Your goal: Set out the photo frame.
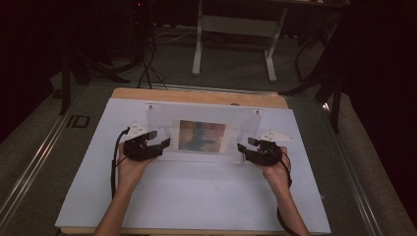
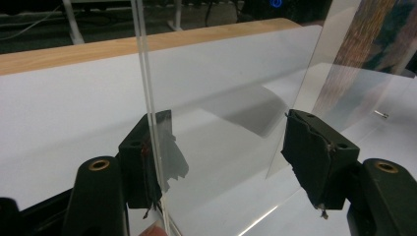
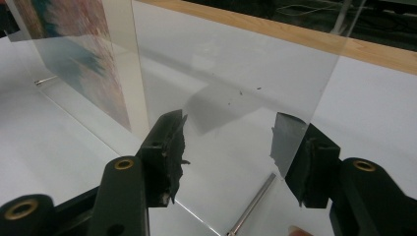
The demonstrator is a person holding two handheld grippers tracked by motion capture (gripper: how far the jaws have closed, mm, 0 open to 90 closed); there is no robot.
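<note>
Where dim, white tabletop (image 1: 196, 196)

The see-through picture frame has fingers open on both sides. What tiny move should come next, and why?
Probably close both sets of fingers on the clear frame. The left gripper and the right gripper each straddle a side edge of the acrylic panes with a gap left, so neither grips it yet. Squeezing together should keep it from tipping.

Clear glossy acrylic frame (image 1: 206, 132), matt white sheet (image 1: 196, 196), wooden table edge (image 1: 196, 96).
</note>
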